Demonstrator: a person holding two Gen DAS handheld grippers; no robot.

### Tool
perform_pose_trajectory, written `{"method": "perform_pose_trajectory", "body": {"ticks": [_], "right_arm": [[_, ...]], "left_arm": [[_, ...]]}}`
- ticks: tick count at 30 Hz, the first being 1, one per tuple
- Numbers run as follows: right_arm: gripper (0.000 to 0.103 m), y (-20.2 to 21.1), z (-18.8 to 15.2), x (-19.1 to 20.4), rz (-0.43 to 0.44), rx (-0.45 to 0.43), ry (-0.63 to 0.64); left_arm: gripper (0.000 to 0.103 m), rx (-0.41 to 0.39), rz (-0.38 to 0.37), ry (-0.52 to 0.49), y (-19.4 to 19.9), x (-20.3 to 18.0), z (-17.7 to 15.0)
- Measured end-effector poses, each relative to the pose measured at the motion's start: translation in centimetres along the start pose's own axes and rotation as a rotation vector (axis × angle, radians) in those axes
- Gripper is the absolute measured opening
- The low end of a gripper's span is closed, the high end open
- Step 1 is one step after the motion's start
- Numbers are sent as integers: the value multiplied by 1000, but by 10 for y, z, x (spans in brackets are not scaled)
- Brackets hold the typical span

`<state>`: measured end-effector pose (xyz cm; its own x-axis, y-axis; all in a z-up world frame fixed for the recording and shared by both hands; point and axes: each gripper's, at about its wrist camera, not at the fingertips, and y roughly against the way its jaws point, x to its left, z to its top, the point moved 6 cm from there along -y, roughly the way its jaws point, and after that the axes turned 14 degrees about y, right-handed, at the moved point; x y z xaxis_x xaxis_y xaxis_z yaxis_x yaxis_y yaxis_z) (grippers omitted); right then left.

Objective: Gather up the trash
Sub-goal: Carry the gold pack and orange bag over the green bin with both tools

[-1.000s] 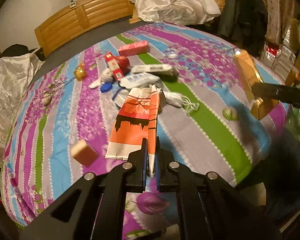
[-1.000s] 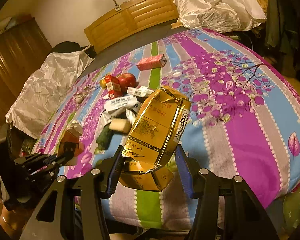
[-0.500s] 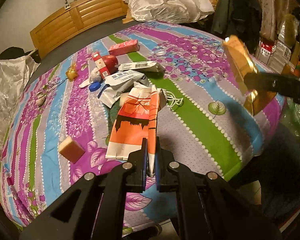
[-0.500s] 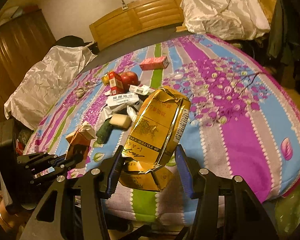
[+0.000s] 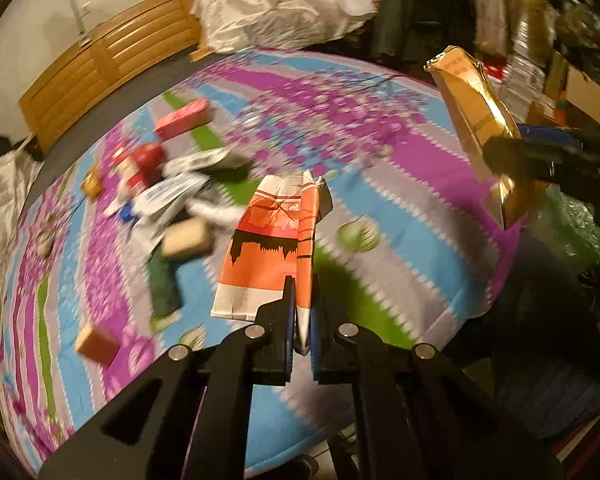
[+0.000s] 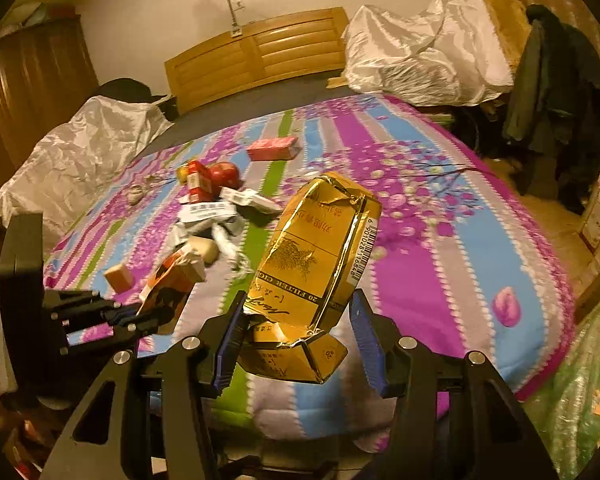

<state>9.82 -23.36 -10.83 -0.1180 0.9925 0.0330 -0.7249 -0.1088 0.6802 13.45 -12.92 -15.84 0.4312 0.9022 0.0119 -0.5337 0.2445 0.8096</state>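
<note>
My left gripper (image 5: 302, 320) is shut on a flattened orange and white carton (image 5: 272, 248) and holds it above the near edge of the bed. It also shows in the right wrist view (image 6: 172, 276), held by the left gripper (image 6: 140, 320). My right gripper (image 6: 296, 340) is shut on a crumpled gold cigarette carton (image 6: 316, 260), lifted above the bed. The gold carton also shows at the right of the left wrist view (image 5: 476, 120). More trash lies mid-bed: white boxes (image 6: 208, 212), a red box (image 6: 198, 180), a pink box (image 6: 272, 148).
The bed has a striped floral cover (image 6: 440, 248) and a wooden headboard (image 6: 260, 56). A red apple (image 6: 224, 174) and tan blocks (image 6: 118, 278) lie on it. A green plastic bag (image 6: 572, 392) is at lower right. Covered furniture and hanging coats stand around the bed.
Both grippers have pulled back from the bed and swung right with their cartons still held. The left wrist view is now motion-blurred. The green bag has come into view.
</note>
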Motion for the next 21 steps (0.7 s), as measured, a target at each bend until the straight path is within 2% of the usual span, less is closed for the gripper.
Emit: {"method": "perform_pose_trajectory", "body": {"ticks": [10, 16, 21], "right_arm": [[53, 43, -37, -89, -165, -21, -102], [53, 85, -59, -155, -307, -47, -185], [53, 128, -82, -211, -428, -63, -263]], "left_arm": [[5, -33, -120, -191, -6, -111, 40], [5, -57, -193, -299, -4, -175, 55], [5, -75, -246, -348, 0, -215, 68]]}}
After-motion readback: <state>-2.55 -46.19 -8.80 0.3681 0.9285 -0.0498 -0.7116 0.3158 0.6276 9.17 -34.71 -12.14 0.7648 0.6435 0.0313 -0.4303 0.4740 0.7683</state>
